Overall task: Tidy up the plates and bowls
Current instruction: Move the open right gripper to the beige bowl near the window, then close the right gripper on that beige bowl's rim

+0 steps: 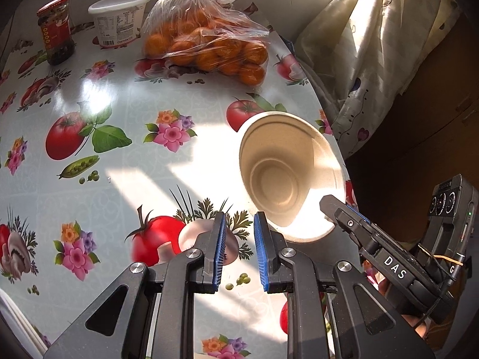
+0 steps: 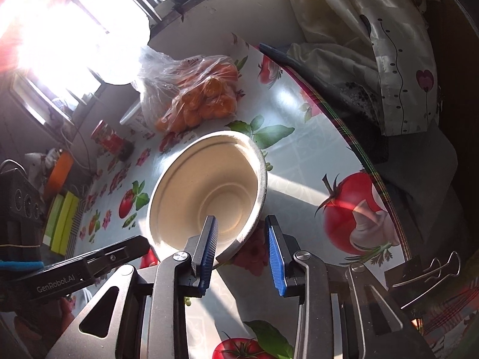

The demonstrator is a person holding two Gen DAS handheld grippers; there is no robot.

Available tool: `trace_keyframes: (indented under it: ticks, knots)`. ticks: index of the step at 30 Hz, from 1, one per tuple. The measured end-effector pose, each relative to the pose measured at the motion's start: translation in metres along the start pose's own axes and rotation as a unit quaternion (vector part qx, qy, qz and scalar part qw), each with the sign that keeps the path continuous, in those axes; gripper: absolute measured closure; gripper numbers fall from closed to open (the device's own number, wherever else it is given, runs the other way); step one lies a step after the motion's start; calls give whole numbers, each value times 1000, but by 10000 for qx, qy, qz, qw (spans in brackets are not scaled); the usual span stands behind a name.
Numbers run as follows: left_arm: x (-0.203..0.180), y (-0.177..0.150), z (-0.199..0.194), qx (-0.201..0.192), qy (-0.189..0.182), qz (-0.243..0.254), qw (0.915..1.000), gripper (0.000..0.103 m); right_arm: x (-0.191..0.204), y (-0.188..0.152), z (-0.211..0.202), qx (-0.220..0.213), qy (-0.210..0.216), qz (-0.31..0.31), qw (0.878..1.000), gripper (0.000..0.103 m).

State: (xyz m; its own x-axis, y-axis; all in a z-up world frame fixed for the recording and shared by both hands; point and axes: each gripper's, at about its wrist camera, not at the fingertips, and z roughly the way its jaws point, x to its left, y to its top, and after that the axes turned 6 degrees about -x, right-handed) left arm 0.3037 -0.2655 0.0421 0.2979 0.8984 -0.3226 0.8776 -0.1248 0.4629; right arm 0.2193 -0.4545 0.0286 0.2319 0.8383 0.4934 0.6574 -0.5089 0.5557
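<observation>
A beige paper bowl (image 1: 287,173) stands on the floral tablecloth near the table's right edge. It also shows in the right wrist view (image 2: 206,191). My left gripper (image 1: 239,249) is open and empty, just left of and in front of the bowl. My right gripper (image 2: 242,249) is open; its left finger (image 2: 206,248) reaches over the bowl's near rim, and the right finger stands outside the rim. The jaws straddle the rim without closing on it. The right gripper's body (image 1: 386,260) shows beside the bowl in the left wrist view.
A bag of oranges (image 1: 206,45), a white tub (image 1: 119,18) and a red-lidded jar (image 1: 57,30) stand at the back of the table (image 1: 119,149). A curtain (image 1: 374,45) hangs past the right edge. Yellow-green boxes (image 2: 61,221) lie at the far left. Binder clips (image 2: 425,269) hold the cloth.
</observation>
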Motion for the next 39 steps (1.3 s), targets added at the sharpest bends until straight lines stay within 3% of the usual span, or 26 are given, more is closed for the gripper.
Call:
trace_keyframes:
  ticks: [7, 19, 31, 34, 39]
  knots:
    - [3, -1, -2, -6, -20, -41, 10000, 84, -3, -4, -2, 119, 212, 124, 9996, 90]
    - [5, -3, -4, 0, 17, -101, 9999, 84, -17, -16, -11, 354, 537, 610, 9961, 92]
    - [2, -4, -1, 87, 44, -79, 9999, 84, -31, -27, -31, 569, 1183, 1189, 9842, 93]
    - [2, -4, -1, 70, 78, -71, 9999, 84, -35, -28, -35, 550, 1157, 1229, 9841, 93]
    - [4, -3, -1, 57, 89, -130, 9999, 84, -35, -24, -38, 359, 757, 904, 9924, 92]
